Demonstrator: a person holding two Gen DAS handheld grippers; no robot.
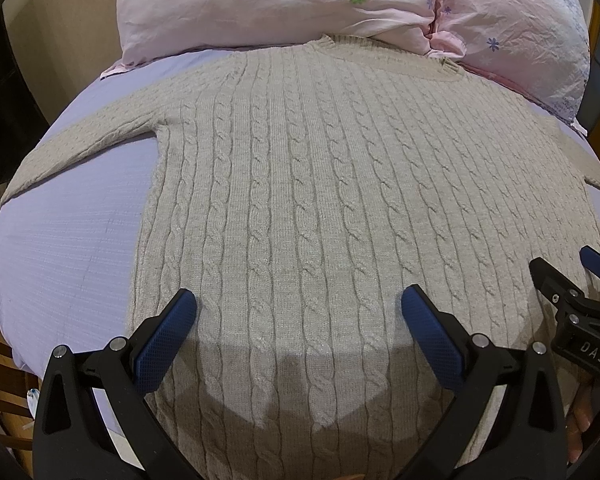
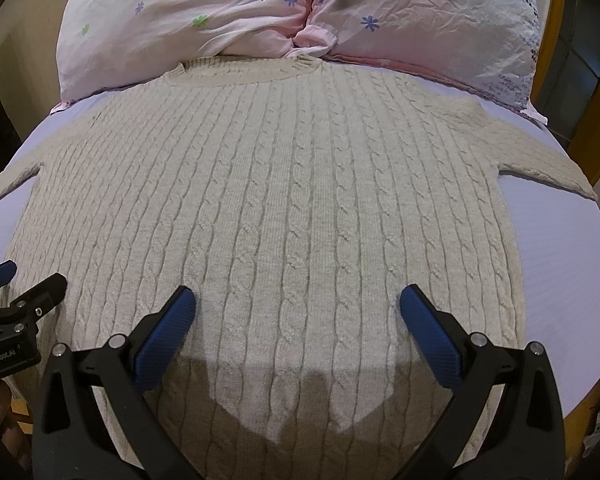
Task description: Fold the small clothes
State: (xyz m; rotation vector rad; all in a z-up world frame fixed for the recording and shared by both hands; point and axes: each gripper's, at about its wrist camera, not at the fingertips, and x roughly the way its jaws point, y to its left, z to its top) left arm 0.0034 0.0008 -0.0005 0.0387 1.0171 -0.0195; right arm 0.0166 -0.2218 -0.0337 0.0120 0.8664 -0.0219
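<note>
Sweater [image 1: 320,200] flat on bed [image 1: 60,240] | left tool [image 1: 299,312], right tool [image 2: 298,308] spread wide

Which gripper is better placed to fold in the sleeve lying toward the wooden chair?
Left, probably. The left gripper hangs open over the sweater nearer that sleeve; the right gripper is further from it.

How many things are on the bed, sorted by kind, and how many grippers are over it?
Cable-knit sweaters: 1, beige sweater, spread flat
Pillows: 2, left pink floral pillow and right pink floral pillow
Grippers: 2, left gripper and right gripper, both open
Total: 5, all on or over the lavender bedsheet
</note>
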